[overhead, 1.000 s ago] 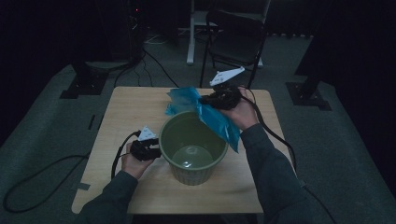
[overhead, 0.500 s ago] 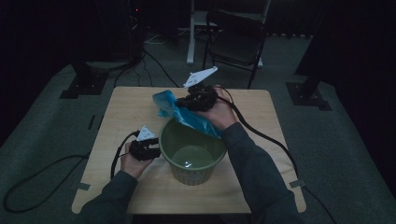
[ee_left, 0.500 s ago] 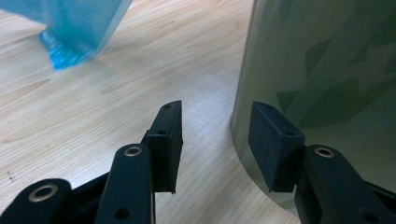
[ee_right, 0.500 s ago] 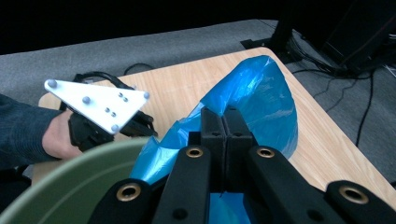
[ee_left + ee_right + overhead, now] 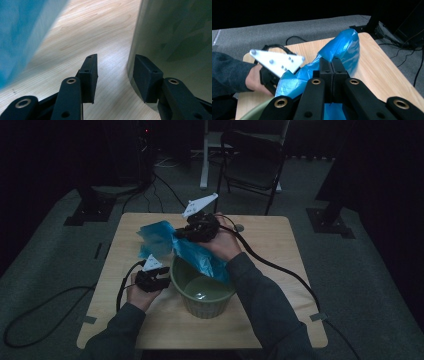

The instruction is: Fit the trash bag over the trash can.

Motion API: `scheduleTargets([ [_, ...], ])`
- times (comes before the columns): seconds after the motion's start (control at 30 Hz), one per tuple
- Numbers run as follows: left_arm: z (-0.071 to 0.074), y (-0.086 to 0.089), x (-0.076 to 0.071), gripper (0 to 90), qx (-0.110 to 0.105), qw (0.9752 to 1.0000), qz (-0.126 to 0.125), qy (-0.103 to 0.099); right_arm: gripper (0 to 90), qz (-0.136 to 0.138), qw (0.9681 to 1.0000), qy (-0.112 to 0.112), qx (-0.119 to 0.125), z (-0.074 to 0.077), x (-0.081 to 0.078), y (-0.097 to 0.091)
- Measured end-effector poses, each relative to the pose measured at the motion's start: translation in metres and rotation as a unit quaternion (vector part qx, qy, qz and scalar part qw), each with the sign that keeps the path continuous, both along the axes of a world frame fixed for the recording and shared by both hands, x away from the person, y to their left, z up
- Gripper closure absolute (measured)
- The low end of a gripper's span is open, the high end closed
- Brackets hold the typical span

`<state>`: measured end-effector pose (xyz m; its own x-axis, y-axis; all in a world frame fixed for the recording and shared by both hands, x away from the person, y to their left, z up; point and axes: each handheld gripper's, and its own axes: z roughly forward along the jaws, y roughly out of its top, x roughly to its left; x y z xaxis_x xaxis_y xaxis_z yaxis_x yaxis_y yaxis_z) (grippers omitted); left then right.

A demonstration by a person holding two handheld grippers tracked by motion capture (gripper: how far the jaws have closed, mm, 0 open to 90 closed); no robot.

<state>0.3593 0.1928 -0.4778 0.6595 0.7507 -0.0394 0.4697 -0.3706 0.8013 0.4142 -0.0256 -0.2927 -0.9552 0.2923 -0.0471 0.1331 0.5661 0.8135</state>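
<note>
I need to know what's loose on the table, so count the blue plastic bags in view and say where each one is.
1. The blue plastic bag hangs from the right gripper, draped from the table's far side over the green bucket's rim. More could be hidden behind the bucket.

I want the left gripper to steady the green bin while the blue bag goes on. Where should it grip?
Probably the green bin's upright wall at the rim, approached from its left side, where the open left gripper sits: one of its fingers already lies against that curved wall.

Blue bag [image 5: 17,37] blurred, edge-cropped
</note>
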Motion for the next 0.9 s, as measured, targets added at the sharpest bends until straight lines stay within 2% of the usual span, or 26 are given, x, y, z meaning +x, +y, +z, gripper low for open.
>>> scheduleTargets([
  [0.2, 0.003, 0.007, -0.001, 55.3, -0.008, 0.9998, 0.016, -0.01, 89.9, -0.013, 0.9998, -0.002, -0.015, -0.009, -0.002, -0.016],
  [0.27, 0.004, 0.008, -0.001, 55.2, -0.011, 0.9997, 0.018, -0.011, 89.9, -0.013, 0.9998, -0.003, -0.013, -0.01, -0.003, -0.018],
  [0.33, 0.007, 0.011, -0.004, 55.3, -0.014, 0.9994, 0.024, -0.021, 89.9, -0.019, 0.9998, 0.0, -0.007, -0.015, -0.002, -0.029],
  [0.4, 0.009, 0.013, -0.005, 55.3, -0.017, 0.999, 0.029, -0.028, 89.9, -0.028, 0.9995, 0.005, -0.012, -0.019, -0.002, -0.035],
  [0.5, 0.012, 0.017, -0.008, 55.3, -0.02, 0.998, 0.041, -0.043, 89.9, -0.029, 0.9995, 0.01, -0.01, -0.024, -0.003, -0.043],
  [0.67, 0.017, 0.024, -0.01, 54.9, -0.03, 0.9953, 0.068, -0.062, 89.9, -0.033, 0.9993, 0.017, -0.008, -0.03, -0.004, -0.053],
  [0.73, 0.019, 0.026, -0.012, 54.7, -0.031, 0.9935, 0.079, -0.076, 89.9, -0.031, 0.9993, 0.021, -0.007, -0.031, -0.005, -0.056],
  [0.77, 0.019, 0.026, -0.012, 54.2, -0.031, 0.9935, 0.079, -0.076, 89.9, -0.031, 0.9993, 0.021, -0.007, -0.031, -0.005, -0.056],
  [0.8, 0.022, 0.027, -0.014, 54.2, -0.031, 0.991, 0.092, -0.092, 89.9, -0.029, 0.9993, 0.023, -0.007, -0.032, -0.006, -0.057],
  [0.9, 0.025, 0.03, -0.016, 53.8, -0.039, 0.9879, 0.106, -0.107, 89.9, -0.03, 0.9991, 0.026, -0.013, -0.036, -0.01, -0.063],
])
